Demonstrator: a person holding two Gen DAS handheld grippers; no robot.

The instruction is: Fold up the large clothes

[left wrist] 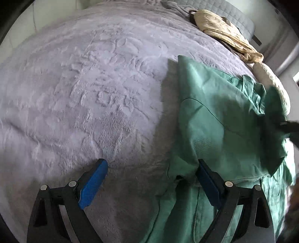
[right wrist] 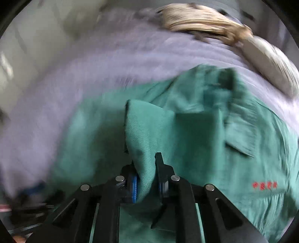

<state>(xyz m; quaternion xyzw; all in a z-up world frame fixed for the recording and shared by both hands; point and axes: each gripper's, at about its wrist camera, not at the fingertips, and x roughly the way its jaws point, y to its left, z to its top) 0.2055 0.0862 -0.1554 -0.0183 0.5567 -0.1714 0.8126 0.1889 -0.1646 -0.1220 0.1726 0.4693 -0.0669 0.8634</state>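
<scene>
A large green shirt [left wrist: 220, 119] lies on a bed covered with a lilac plush blanket [left wrist: 84, 89]. My left gripper [left wrist: 151, 173] is open, with blue pads, low over the shirt's left edge; its right finger [left wrist: 209, 183] rests on the green cloth and its left finger [left wrist: 93, 183] is over the blanket. My right gripper [right wrist: 147, 179] is shut on a fold of the green shirt [right wrist: 205, 134], which stands up between its fingers. The right wrist view is blurred by motion. Red lettering [right wrist: 264, 185] shows on the shirt at the right.
A beige striped garment [left wrist: 224, 31] lies bunched at the far right of the bed, also in the right wrist view [right wrist: 201, 20]. A pale pillow [left wrist: 272, 82] sits by the right edge. A grey quilted headboard [left wrist: 214, 9] stands behind. The blanket spreads wide to the left.
</scene>
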